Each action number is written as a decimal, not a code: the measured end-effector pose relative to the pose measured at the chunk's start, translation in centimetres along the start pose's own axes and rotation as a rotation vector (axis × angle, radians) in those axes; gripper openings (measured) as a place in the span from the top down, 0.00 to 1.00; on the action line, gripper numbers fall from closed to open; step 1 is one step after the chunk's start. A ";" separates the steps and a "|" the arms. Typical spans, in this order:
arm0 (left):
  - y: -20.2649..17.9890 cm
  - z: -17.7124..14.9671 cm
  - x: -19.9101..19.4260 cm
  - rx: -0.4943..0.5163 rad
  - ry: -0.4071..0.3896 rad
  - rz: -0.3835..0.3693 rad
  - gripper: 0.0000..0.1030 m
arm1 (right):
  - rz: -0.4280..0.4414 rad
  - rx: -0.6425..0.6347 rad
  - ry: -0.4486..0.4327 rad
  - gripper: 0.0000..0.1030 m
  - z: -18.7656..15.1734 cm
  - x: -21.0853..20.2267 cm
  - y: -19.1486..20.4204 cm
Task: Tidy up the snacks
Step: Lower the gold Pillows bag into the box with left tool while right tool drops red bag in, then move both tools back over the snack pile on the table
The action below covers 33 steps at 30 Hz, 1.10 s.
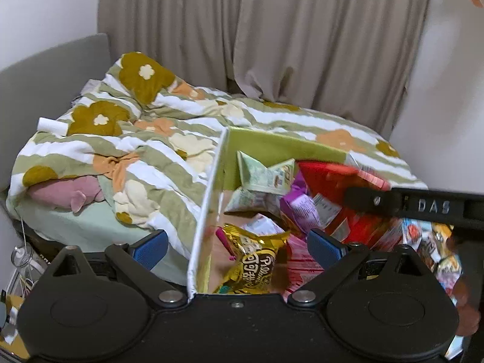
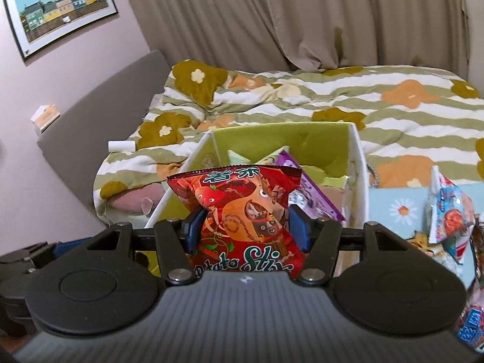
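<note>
Left gripper (image 1: 237, 249): fingers spread wide, nothing between the blue pads; it hangs over the left wall of the box, one finger outside it, the other inside above the snacks.

Right gripper (image 2: 247, 230): fingers around a red foil potato-stick bag (image 2: 239, 211) with a cartoon print; both blue pads sit against the bag's sides, which bulge out above and below them. Whether the pads still press firmly, I cannot tell.

Red bag position: upright between the right fingers, above the near part of the box opening.

Box: open rectangular storage box with white outer walls and lime-green lining (image 2: 317, 142), standing at the edge of the bed.

Box contents, left wrist view: gold foil snack bag (image 1: 257, 257) nearest the camera, pale green packets (image 1: 263, 175) at the far wall, a purple packet (image 1: 299, 211) in the middle, red packaging to the right.

Right gripper in left wrist view: a black bar reaching in from the right over the box.

Outside the box: a white-and-blue snack packet (image 2: 447, 208) with more loose packets to the right, on a pale blue surface with a daisy print.

Bed: rumpled green-and-white striped quilt with flower print (image 2: 332, 103); pink plush toy (image 1: 66, 193) at its left edge.

Backdrop: beige curtain (image 2: 287, 15); framed picture of coloured houses (image 2: 60, 9) on the left wall.
</note>
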<state>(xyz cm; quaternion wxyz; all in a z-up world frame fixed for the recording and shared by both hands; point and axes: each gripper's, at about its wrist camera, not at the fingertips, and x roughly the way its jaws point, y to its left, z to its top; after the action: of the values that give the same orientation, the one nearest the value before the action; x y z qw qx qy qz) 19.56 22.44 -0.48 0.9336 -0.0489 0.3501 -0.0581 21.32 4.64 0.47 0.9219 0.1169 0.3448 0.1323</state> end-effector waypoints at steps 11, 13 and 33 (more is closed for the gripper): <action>1.5 -1.2 0.2 -0.018 0.005 -0.028 0.03 | -0.017 0.029 -0.018 0.00 -1.9 -0.1 -0.7; 1.5 -1.3 0.4 -0.014 0.013 -0.048 0.03 | -0.040 0.017 -0.027 0.00 -2.2 -0.4 -0.6; -4.3 -0.5 -0.7 0.098 -0.044 -0.179 0.03 | -0.143 0.030 -0.123 0.00 -2.5 -7.7 -3.8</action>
<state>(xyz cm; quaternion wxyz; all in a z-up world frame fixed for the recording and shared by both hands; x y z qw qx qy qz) 18.38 18.30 0.12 0.9334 -0.0355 0.3206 -0.1572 14.65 -1.16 2.09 0.9465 0.1140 0.2970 0.0537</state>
